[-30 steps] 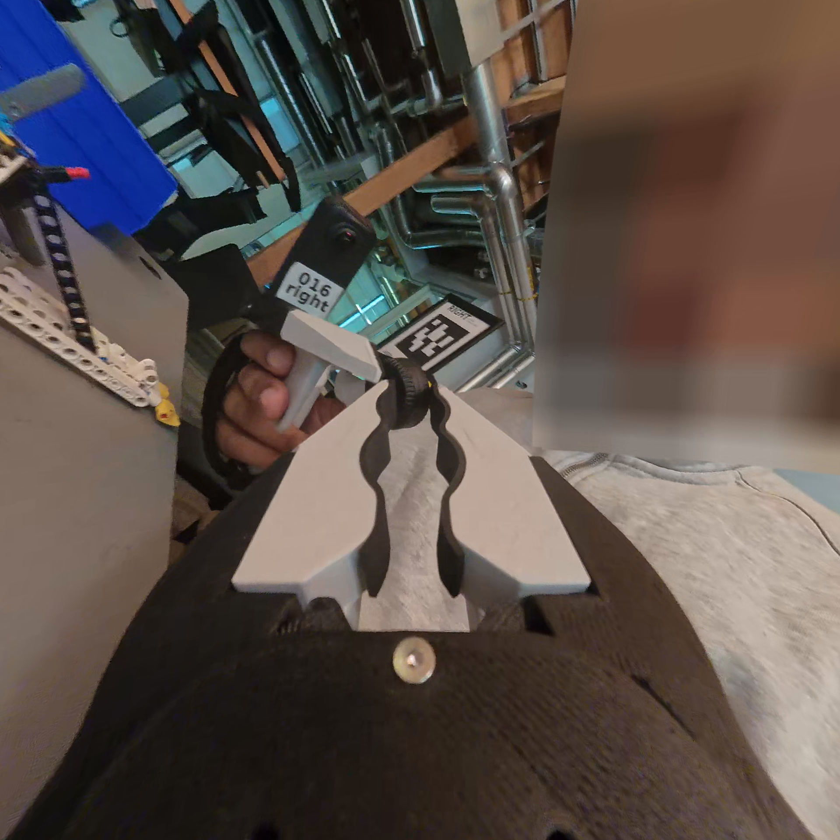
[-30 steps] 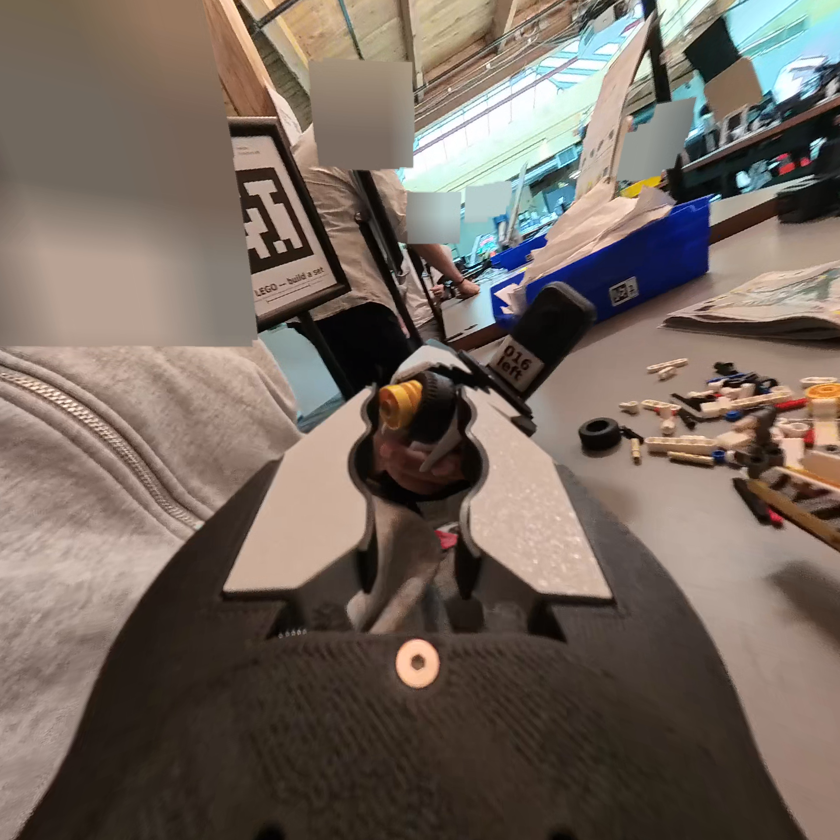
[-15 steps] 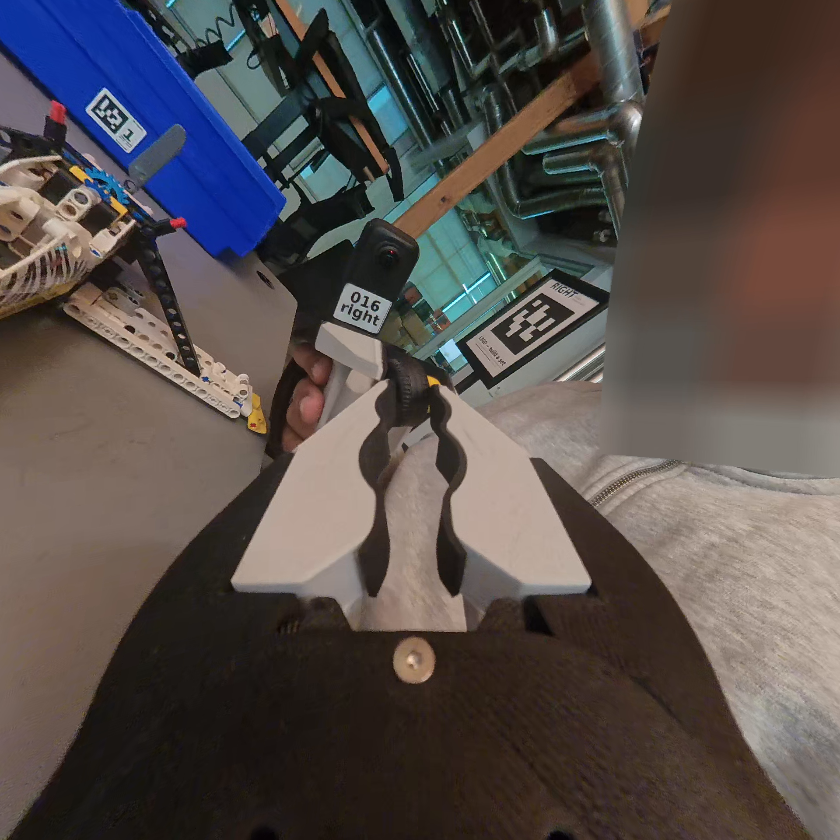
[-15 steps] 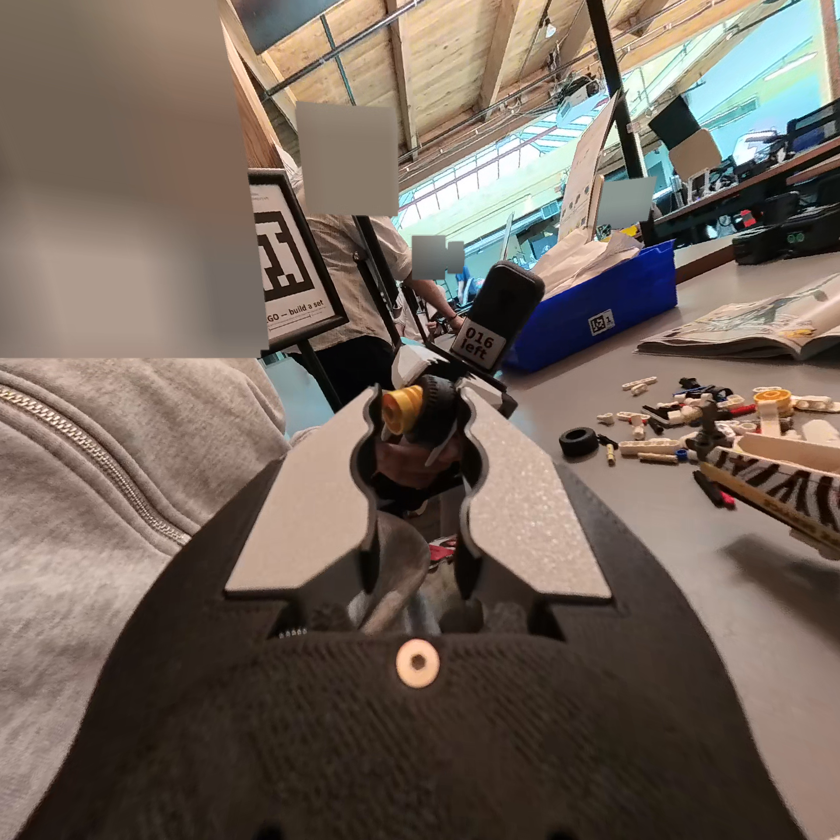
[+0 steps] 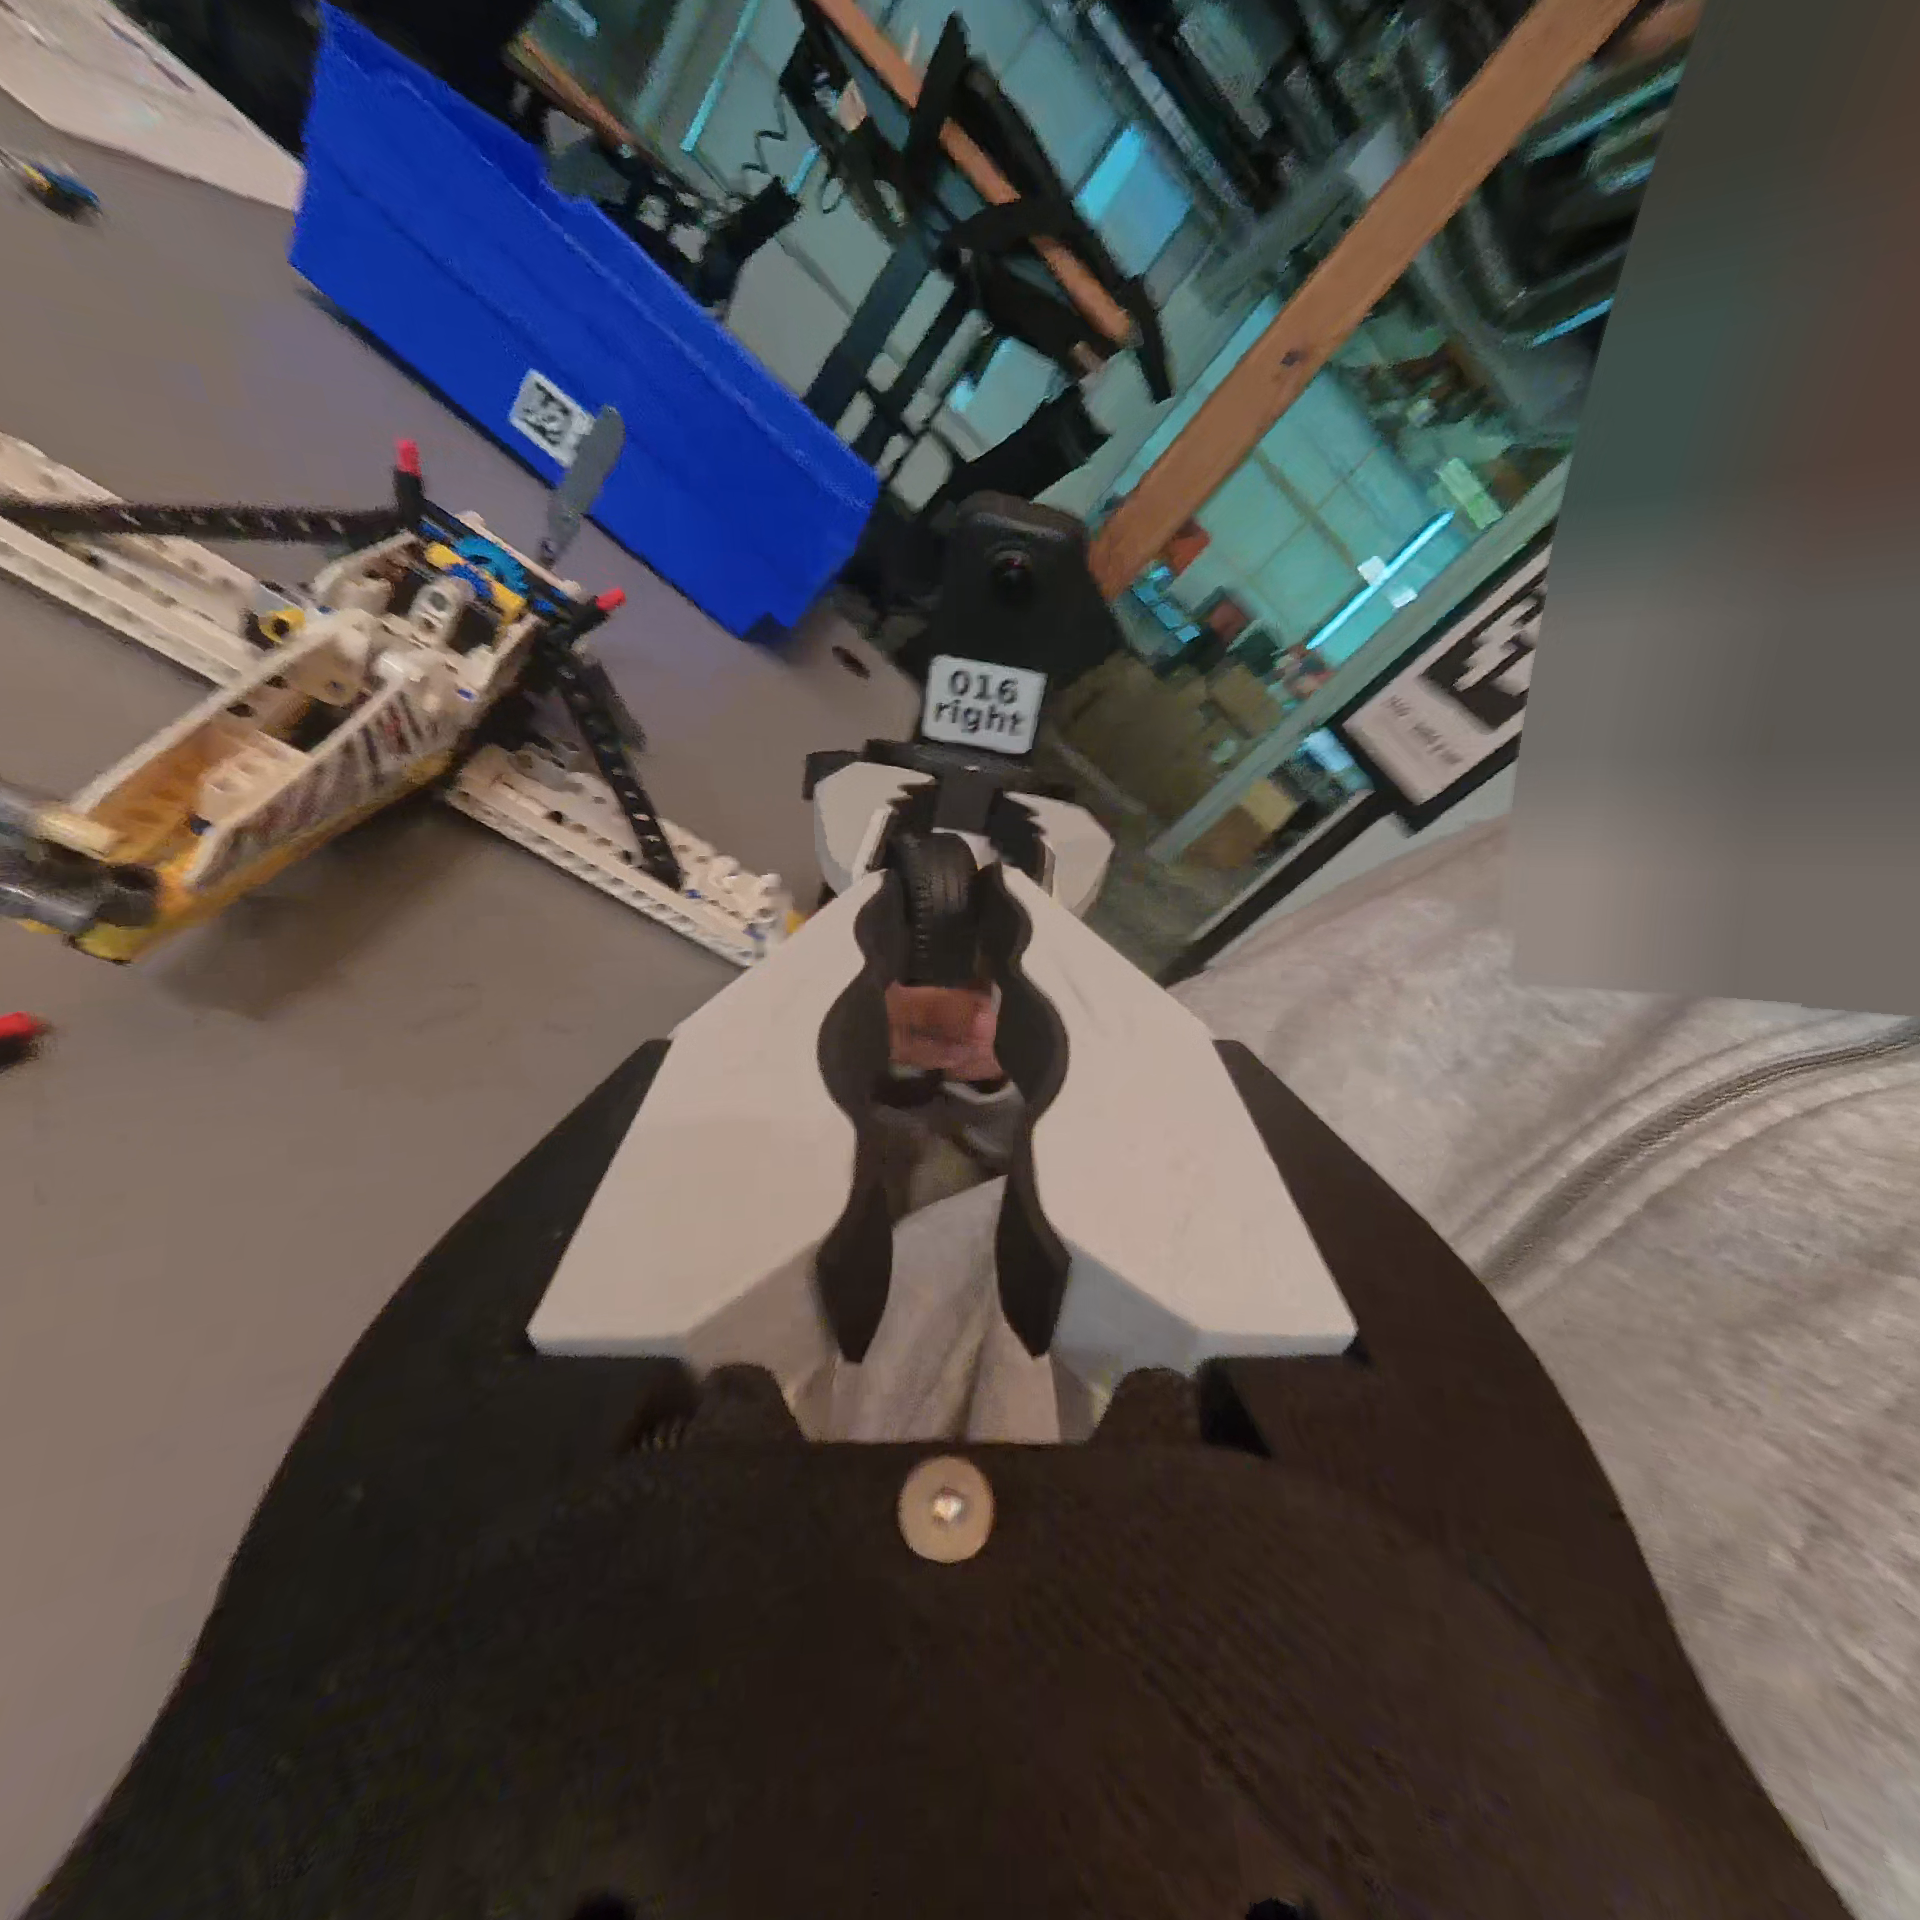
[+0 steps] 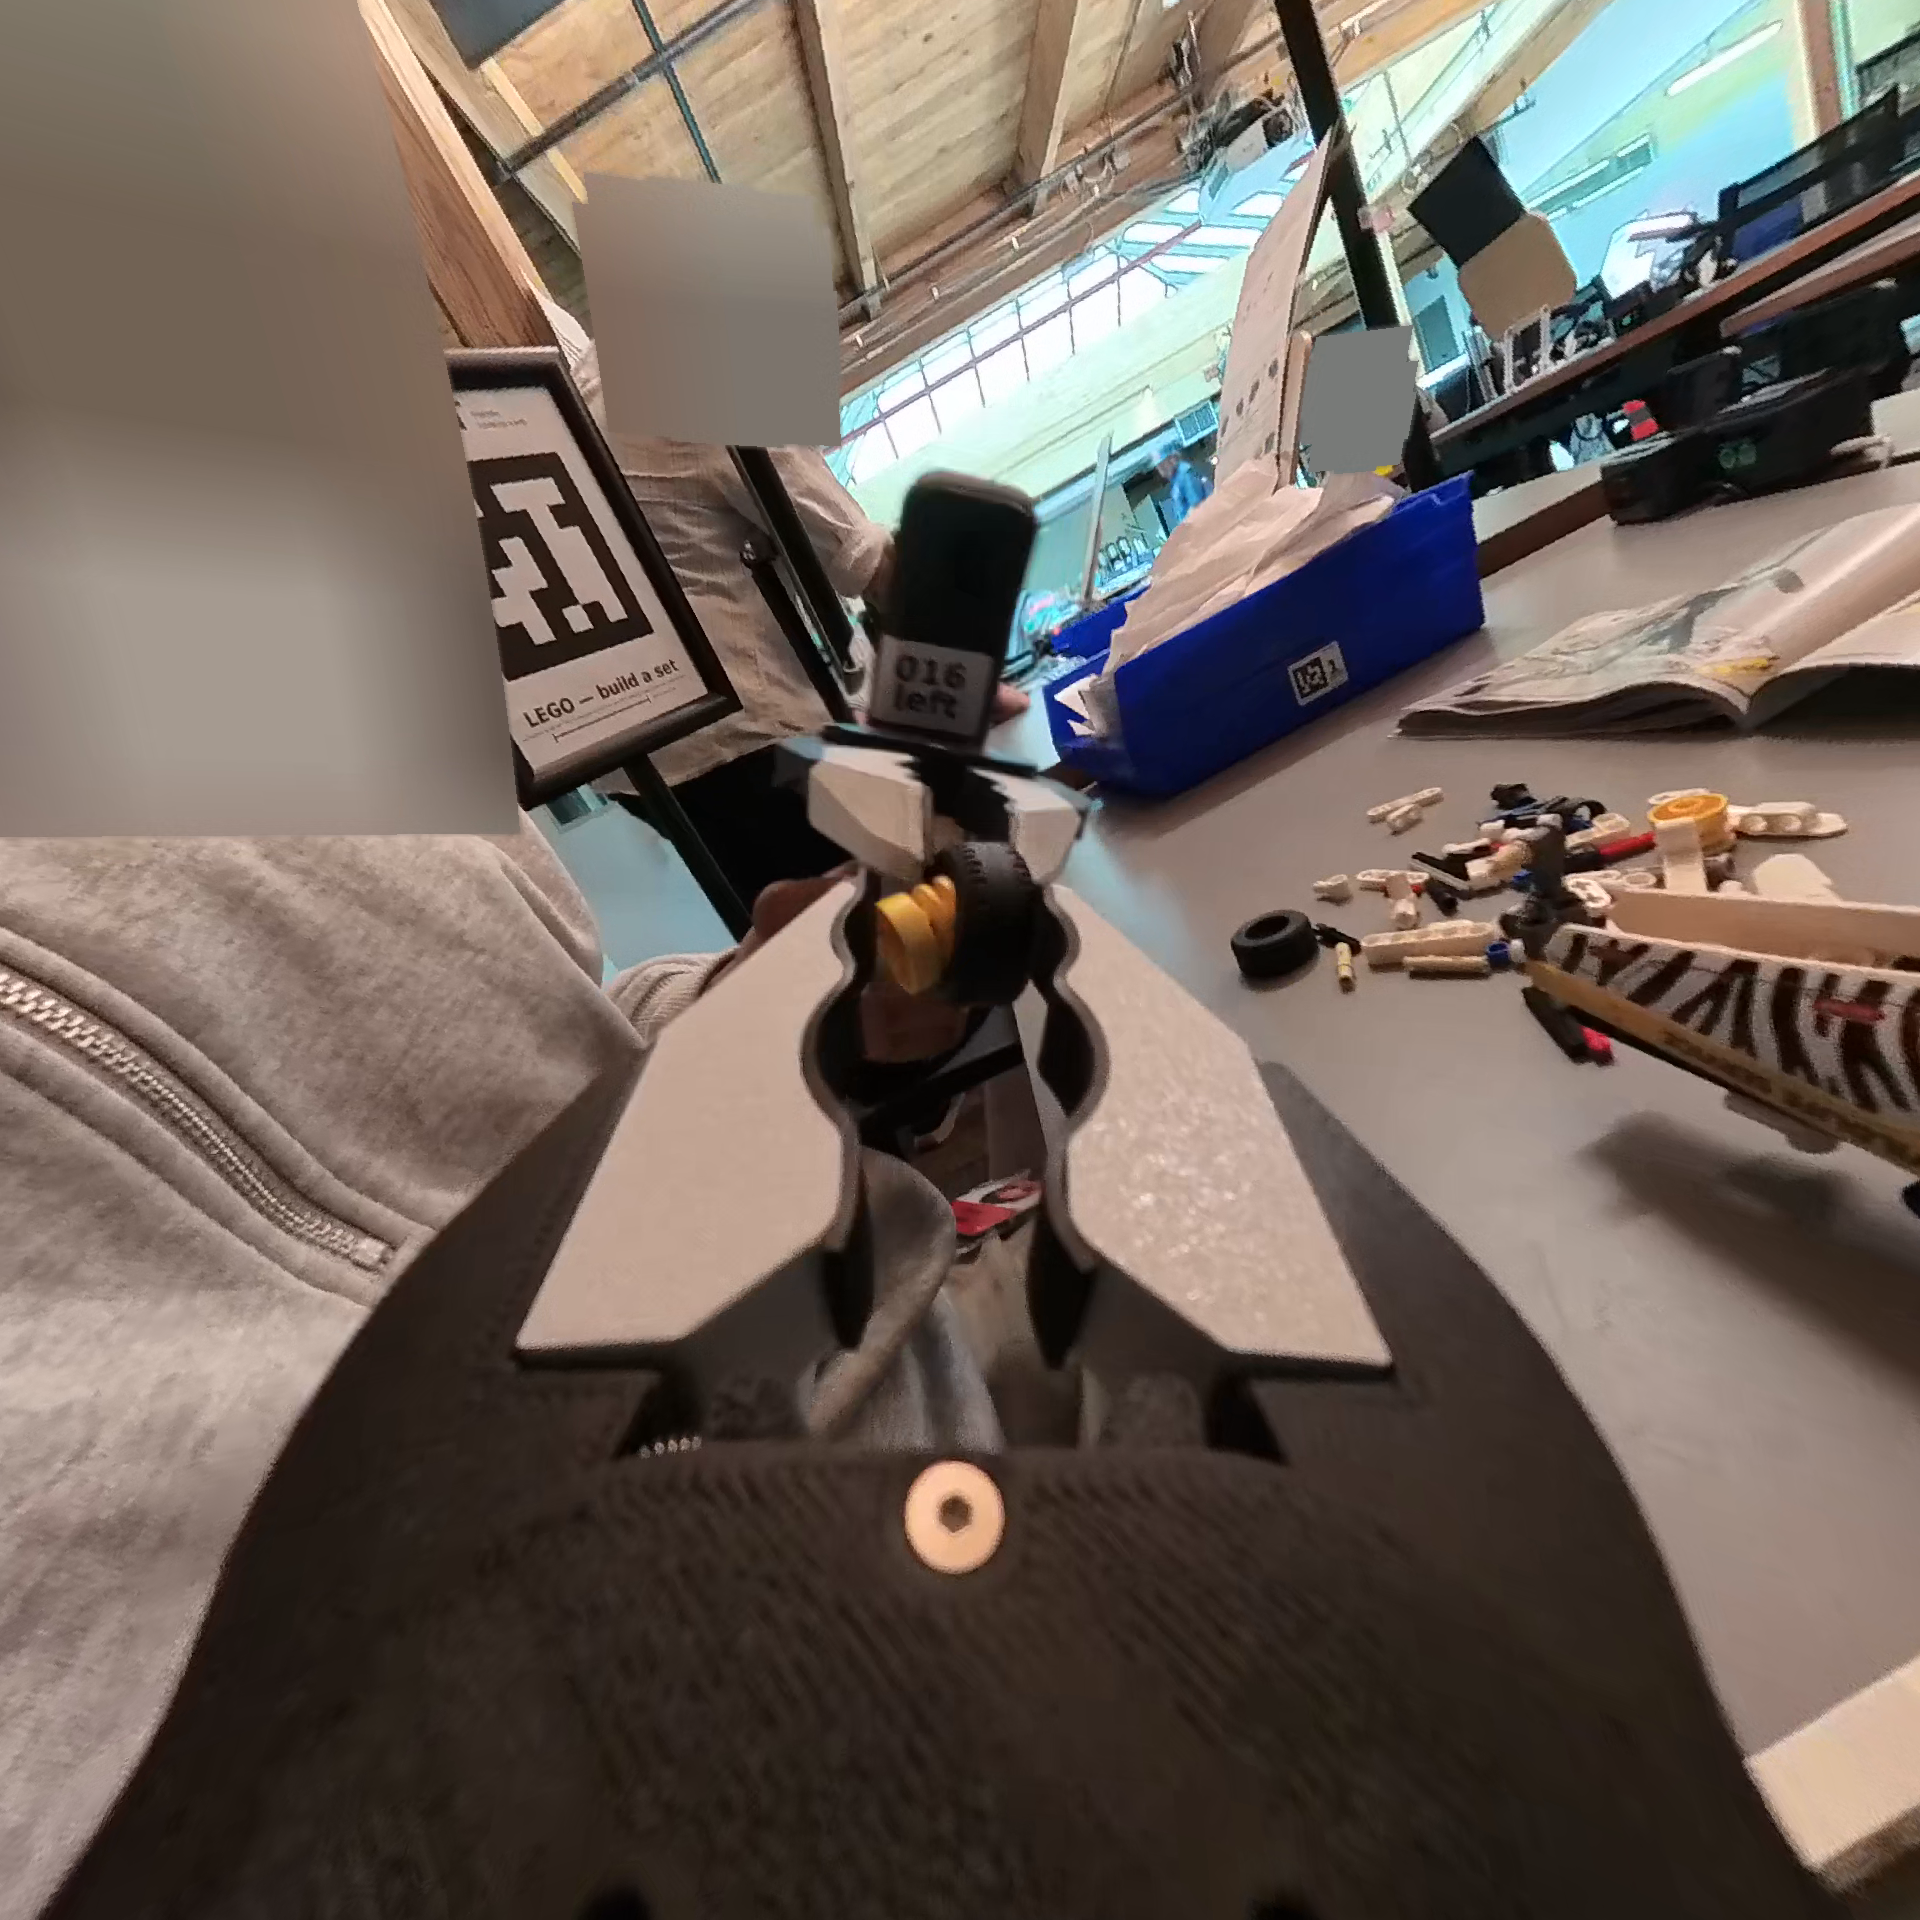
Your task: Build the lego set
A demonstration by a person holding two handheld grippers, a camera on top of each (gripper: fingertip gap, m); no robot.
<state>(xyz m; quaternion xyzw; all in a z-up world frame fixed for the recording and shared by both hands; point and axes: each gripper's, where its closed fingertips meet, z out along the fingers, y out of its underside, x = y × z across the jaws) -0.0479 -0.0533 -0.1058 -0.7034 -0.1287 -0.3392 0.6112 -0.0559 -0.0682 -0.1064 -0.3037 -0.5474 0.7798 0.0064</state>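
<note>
Two close wrist cameras face to face, sharing the tyre [image 5: 938, 906].

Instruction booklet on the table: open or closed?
Open. The instruction booklet lies flat on the table, pages spread, one side curling upward.

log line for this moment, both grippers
left gripper: shut on black tyre | right gripper: shut on yellow hub | tips meeting, above table edge

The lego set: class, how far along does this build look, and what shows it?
Done: the zebra-striped model body is largely assembled on the grey table. In hand: both grippers, left gripper and right gripper, meet around a black tyre and yellow hub. Left: a loose tyre and scattered small pieces.
</note>
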